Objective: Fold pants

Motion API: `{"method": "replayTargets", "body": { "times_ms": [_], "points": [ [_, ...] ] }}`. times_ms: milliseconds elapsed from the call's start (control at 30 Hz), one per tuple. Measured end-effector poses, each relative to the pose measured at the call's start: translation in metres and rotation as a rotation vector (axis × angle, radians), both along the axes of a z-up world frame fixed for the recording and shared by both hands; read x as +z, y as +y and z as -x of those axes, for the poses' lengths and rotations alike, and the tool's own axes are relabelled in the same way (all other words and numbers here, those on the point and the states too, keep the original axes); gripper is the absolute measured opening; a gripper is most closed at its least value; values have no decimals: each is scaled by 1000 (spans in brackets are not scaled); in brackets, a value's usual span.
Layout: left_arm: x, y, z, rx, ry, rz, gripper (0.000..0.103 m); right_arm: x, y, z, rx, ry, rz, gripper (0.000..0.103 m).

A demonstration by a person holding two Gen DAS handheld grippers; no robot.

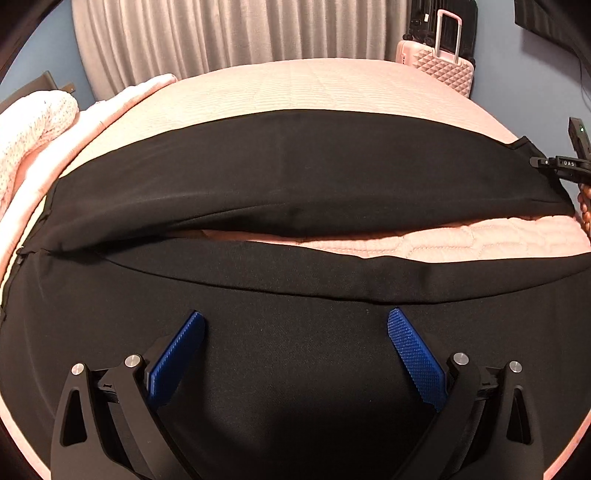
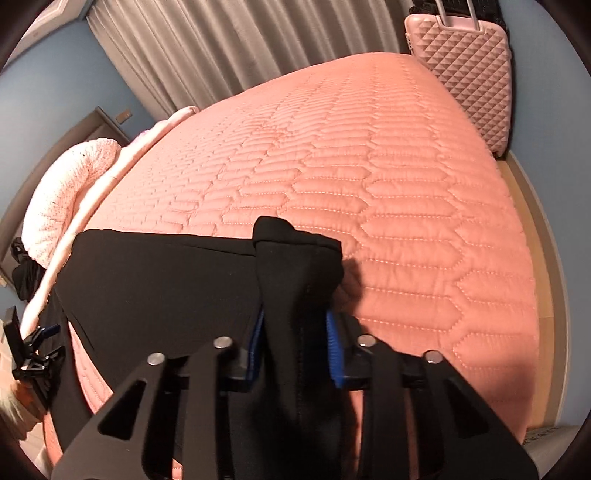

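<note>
Pants [image 1: 295, 177] spread across the bed [image 2: 369, 184]; right gripper [image 2: 295, 332] clamped on 1 leg end; left gripper [image 1: 295, 332] apart above the near leg; next, judged: carry that end over.

pants [image 1: 295, 166]: black | bedspread [image 2: 369, 184]: pink, hexagon quilting | suitcase [image 2: 469, 74]: pink, diamond-studded | curtain [image 1: 236, 29]: grey
</note>
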State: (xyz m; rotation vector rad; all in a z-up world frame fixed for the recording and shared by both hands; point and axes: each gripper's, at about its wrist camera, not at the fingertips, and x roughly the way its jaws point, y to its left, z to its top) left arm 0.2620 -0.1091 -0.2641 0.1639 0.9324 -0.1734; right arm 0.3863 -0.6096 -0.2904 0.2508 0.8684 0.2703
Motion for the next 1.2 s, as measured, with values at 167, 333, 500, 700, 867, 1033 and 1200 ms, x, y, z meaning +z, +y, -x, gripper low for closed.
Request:
{"method": "replayTargets", "body": {
  "times_ms": [167, 333, 500, 700, 867, 1033, 1200],
  "points": [
    [3, -3, -2, 6, 1, -34, 98, 7, 20, 1, -17, -13, 86, 10],
    [21, 14, -2, 26, -20, 25, 96, 15, 39, 10, -70, -31, 170, 8],
    [95, 100, -35, 80, -213, 64, 98, 25, 46, 7, -125, -30, 205, 8],
    [121, 264, -160, 208, -186, -99, 98, 21, 49, 0, -159, -3, 192, 8],
    [89, 388, -238, 377, -2, -18, 98, 9, 52, -5, -197, 4, 189, 8],
    [59, 421, -270, 362, 35, 28, 98, 3, 53, -9, -209, -2, 174, 8],
    [28, 405, -284, 224, 82, -65, 98, 4, 53, -13, -189, 3, 182, 8]
  ]
}}
